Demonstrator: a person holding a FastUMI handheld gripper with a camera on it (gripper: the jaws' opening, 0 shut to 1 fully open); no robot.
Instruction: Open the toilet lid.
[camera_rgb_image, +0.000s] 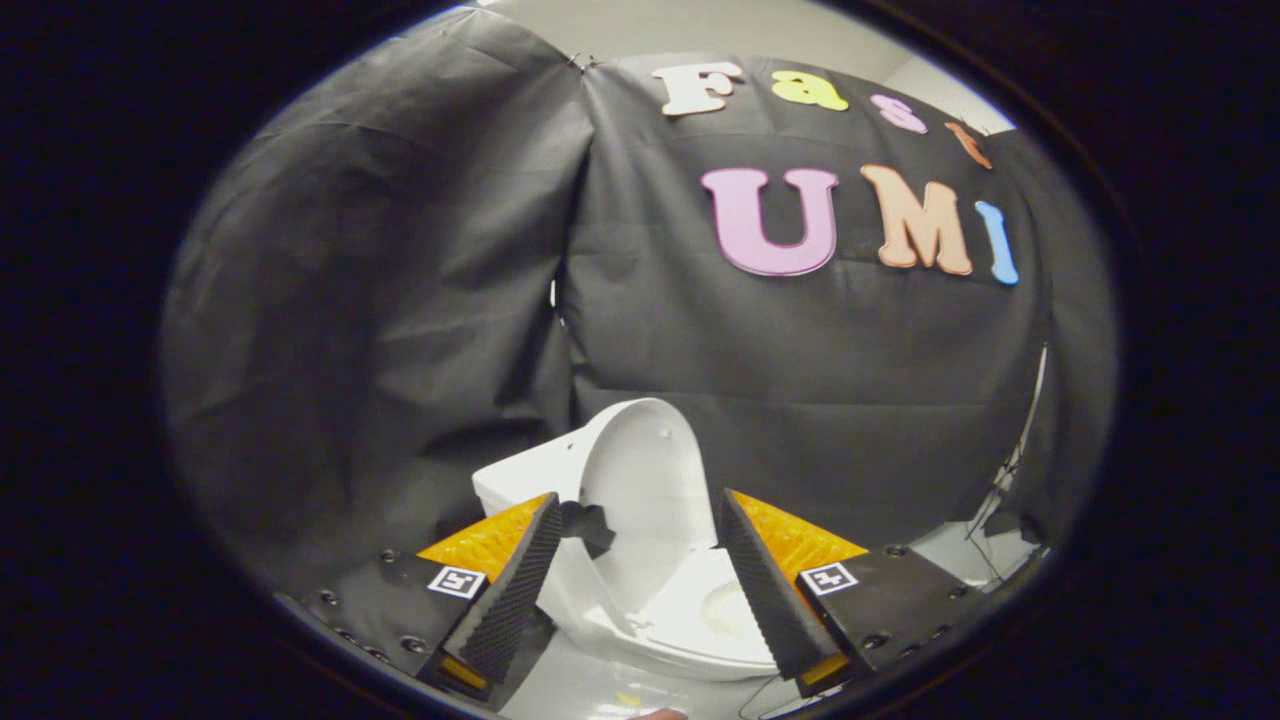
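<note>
Two black ribbed fingers (515, 590) of the tool (640, 590) sit nearest the camera, each backed by an orange textured plate and a black mount carrying a small square black-and-white marker. Fingers are spread wide apart, pinching nothing; neither pad touches anything.

Between the fingers and just beyond them: a small white glossy ceramic toilet (560, 480). Its white oval plastic lid (645, 480) stands raised, near upright, tilted a little back toward the tank side, with the pale underside facing the tool. Two tiny bumper dots show on that underside. So the lid is already up, not lying on the seat.

Below the lid, white oval seat ring (700, 615) lies flat on the bowl, partly hidden behind the tool's right finger. Bowl opening shows as a slightly darker oval just beside that right finger.

Small black irregular patch (588, 525) shows on the lid's left edge, just ahead of the tip of the left finger; cannot tell what it is, maybe tape or a tab.

Toilet stands on a pale glossy floor (590, 690), which reflects light under the tool.

Beyond the toilet, dark wrinkled cloth wall (400, 300) of the booth rises behind everything, with a fold seam running down just left of the lid. Further out past the right finger, thin dark cables (1000, 500) hang near the cloth's edge over a light patch of floor.
</note>
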